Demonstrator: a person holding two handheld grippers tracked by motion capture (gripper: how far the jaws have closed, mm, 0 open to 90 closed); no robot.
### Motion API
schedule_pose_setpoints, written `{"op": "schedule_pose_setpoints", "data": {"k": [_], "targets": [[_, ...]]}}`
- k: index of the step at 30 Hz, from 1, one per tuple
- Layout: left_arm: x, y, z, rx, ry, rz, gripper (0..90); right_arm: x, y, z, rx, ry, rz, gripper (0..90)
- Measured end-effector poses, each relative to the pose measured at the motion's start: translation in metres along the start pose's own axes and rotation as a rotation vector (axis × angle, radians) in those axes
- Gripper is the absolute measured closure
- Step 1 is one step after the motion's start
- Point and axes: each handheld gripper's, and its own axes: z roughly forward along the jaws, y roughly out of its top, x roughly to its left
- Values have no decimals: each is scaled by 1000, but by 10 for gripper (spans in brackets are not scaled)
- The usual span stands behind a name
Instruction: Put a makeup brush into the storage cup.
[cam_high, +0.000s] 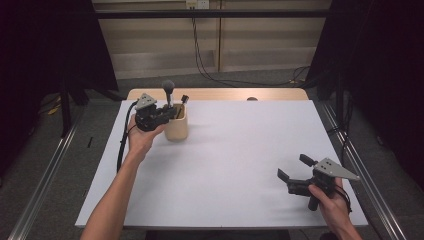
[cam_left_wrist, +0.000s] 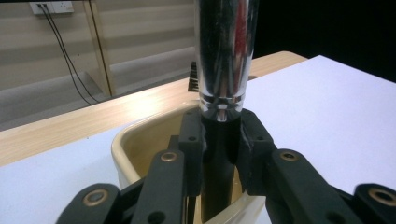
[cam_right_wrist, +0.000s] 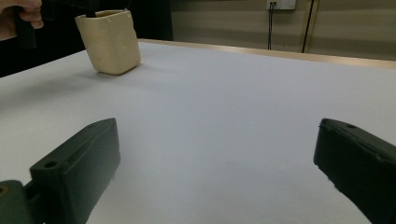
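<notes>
A cream cup (cam_high: 177, 127) stands at the table's far left; it also shows as the cream cup (cam_right_wrist: 110, 42) and the cup's rim (cam_left_wrist: 122, 140). My left gripper (cam_high: 169, 112) is over the cup, shut on a makeup brush (cam_high: 168, 87) with a dark tuft on top. In the left gripper view the pads clamp the brush's black handle (cam_left_wrist: 218, 154) just under its shiny metal ferrule (cam_left_wrist: 225, 56), with the handle's lower end inside the cup. A second dark item (cam_high: 184, 98) sticks out of the cup. My right gripper (cam_high: 295, 167) rests open at the near right, nothing between its jaws (cam_right_wrist: 215, 163).
The white tabletop (cam_high: 240, 150) lies bare between the two hands. A wooden strip (cam_high: 220, 94) runs along the far edge, with a small round thing (cam_high: 252, 99) on it. Cables hang on the wall behind.
</notes>
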Motion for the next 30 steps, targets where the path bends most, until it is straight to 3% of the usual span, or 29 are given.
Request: {"op": "schedule_pose_setpoints", "data": {"k": [6,18,25,30], "targets": [[-3,-1,1,13,0,14,746,1,0,1,1,5,-3,1],[3,-6,3,26,17,-23,736,0,0,2,3,4,-3,1],[4,-2,-1,-6,44,-12,545,0,0,2,2,8,0,1],[4,-3,-2,-13,34,-15,457,0,0,2,2,9,0,1]]}}
